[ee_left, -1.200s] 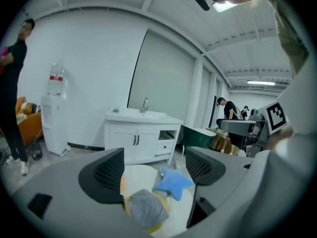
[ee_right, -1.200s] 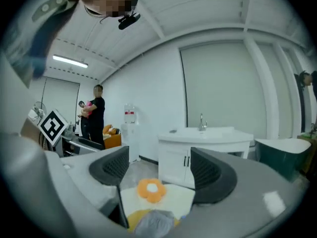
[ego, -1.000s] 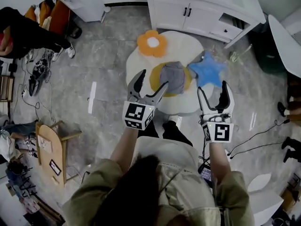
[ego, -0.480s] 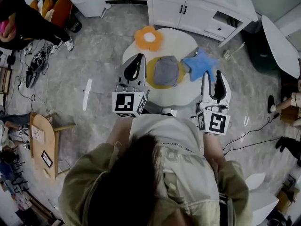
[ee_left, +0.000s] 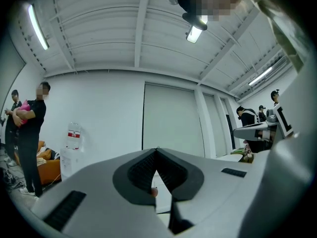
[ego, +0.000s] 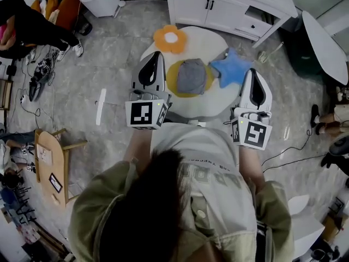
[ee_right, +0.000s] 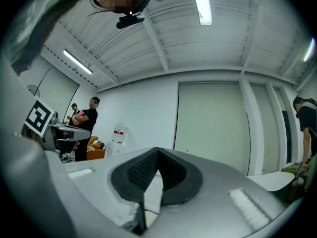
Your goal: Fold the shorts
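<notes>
Found gray shorts [ego: 192, 76] lying compact on the yellow mat [ego: 173, 79] of the round white surface [ego: 207, 105], apart from both tools. Noted fingers of left gripper [ego: 154, 59] and right gripper [ego: 253, 78] just closed, pressed together on nothing, pointing level above the garment. Risks: loose fold springing open if unpressed; shut fingers dragging the bundle on any return.

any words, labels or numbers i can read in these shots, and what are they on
Nothing reads clearly.
Print on the person's shirt: too blurred to read.
Red label on the water bottle: too small to read.
Square markers: patterns, no words.
</notes>
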A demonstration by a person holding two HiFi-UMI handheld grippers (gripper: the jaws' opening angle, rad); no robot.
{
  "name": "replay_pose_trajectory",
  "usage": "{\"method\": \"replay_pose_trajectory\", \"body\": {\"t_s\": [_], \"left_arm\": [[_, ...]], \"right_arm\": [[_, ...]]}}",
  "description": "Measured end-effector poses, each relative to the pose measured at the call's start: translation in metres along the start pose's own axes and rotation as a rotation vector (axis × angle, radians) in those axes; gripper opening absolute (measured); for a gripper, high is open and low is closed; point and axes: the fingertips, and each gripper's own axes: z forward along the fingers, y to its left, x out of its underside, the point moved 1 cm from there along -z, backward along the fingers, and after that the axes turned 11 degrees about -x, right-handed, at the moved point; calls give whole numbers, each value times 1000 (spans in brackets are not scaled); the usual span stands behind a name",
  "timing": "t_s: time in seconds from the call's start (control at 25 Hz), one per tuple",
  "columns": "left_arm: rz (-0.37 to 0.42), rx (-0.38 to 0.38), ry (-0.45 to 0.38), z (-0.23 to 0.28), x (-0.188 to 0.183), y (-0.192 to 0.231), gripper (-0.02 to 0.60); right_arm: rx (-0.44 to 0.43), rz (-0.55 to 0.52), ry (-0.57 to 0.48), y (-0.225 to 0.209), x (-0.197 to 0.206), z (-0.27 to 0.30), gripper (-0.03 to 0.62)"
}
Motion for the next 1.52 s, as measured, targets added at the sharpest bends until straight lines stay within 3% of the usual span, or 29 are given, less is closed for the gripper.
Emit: {"method": "replay_pose_trajectory", "body": {"t_s": [0.56,1.52], "left_arm": [[86,48,-59,5,-19,-21,9],[106,69,-39,7,-18,-27,9]], "right_arm": [[-2,-20,-52,1,-9,7,2],[26,-60,-21,-1,-4,7,0]]}}
